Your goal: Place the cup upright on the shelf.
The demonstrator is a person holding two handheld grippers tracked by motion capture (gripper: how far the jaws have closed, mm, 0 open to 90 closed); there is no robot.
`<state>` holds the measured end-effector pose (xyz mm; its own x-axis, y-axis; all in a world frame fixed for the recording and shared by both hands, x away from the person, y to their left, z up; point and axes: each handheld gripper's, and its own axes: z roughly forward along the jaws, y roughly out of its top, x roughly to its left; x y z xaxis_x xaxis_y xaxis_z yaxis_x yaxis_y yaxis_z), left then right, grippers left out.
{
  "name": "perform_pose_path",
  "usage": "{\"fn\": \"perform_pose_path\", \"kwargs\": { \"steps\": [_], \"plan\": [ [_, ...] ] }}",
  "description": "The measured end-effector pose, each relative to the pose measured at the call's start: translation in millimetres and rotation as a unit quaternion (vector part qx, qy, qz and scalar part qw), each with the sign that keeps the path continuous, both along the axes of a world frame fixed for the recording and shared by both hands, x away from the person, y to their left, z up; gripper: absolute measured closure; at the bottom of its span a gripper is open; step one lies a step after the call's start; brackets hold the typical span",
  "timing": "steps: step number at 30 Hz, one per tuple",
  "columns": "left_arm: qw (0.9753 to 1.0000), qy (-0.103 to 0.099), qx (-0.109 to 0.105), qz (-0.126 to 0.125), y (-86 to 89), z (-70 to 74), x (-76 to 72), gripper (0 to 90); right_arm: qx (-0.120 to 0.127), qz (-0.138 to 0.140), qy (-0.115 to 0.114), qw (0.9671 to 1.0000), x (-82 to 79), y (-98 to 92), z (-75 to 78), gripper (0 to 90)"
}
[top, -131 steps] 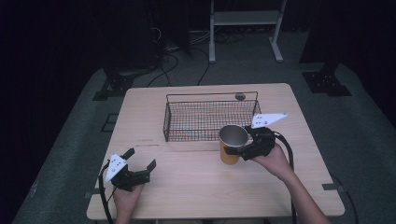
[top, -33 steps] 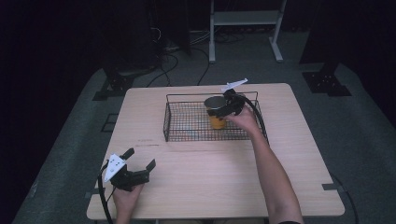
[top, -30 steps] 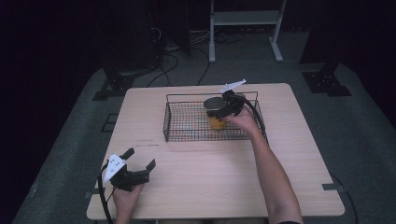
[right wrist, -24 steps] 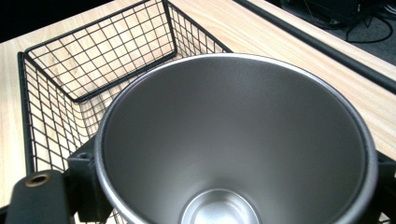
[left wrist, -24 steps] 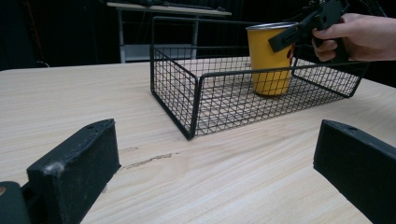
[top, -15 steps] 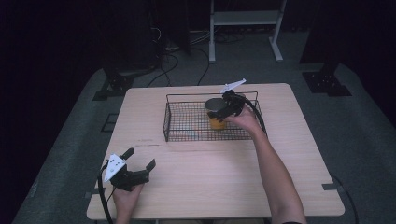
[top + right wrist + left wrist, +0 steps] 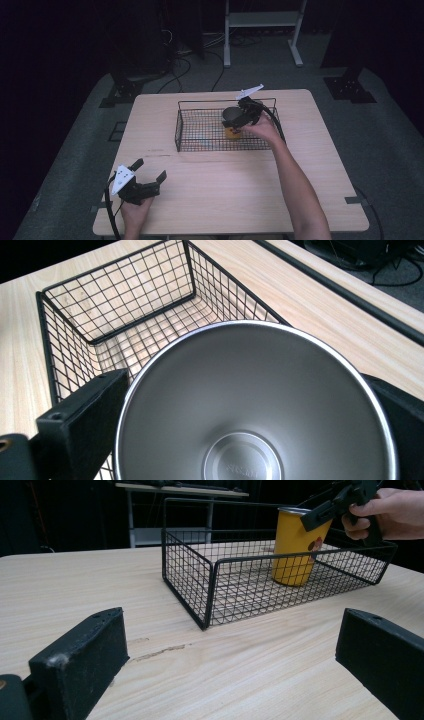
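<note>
A yellow cup with a steel inside stands upright in the right half of the black wire basket. In the left gripper view the cup seems to rest on the basket floor. My right gripper reaches in from the right, and its jaws press the rim from both sides. In the right gripper view I look down into the cup between those jaws. My left gripper lies open on the table at the front left, with nothing between its jaws.
The basket sits at the back middle of the wooden table. Its left half holds nothing. A white metal rack stands on the floor beyond the table.
The right gripper carried the cup from the table in front of the basket up and into the basket. Over the last second it has barely moved. The left gripper stayed still.
</note>
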<state>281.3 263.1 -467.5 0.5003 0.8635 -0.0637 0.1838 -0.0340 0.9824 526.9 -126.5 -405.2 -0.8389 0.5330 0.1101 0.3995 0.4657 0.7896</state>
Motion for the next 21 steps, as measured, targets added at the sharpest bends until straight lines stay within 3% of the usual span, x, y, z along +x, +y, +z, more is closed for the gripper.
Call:
{"fn": "perform_pose_path", "kwargs": {
  "steps": [11, 13, 18, 21],
  "plan": [
    [1.0, 0.002, 0.0, 0.002, 0.0, -0.1, 0.4, 0.0, 0.025, -0.006, -0.013, 0.9996, -2.2, -7.2, 10.2, 0.0],
    [1.0, 0.003, -0.002, 0.002, 0.6, -0.2, 0.6, 0.0, 0.048, -0.009, -0.013, 0.9987, -2.6, -11.6, 15.2, 0.0],
    [1.0, 0.002, -0.002, 0.003, 1.0, -0.1, 0.4, 0.0, 0.059, -0.007, -0.018, 0.9981, -5.6, -16.1, 22.4, 0.0],
    [1.0, 0.002, 0.001, 0.004, -0.1, -0.1, 0.1, 0.0, 0.078, 0.0, -0.02, 0.9968, -11.4, -20.2, 29.4, 0.0]
  ]
}}
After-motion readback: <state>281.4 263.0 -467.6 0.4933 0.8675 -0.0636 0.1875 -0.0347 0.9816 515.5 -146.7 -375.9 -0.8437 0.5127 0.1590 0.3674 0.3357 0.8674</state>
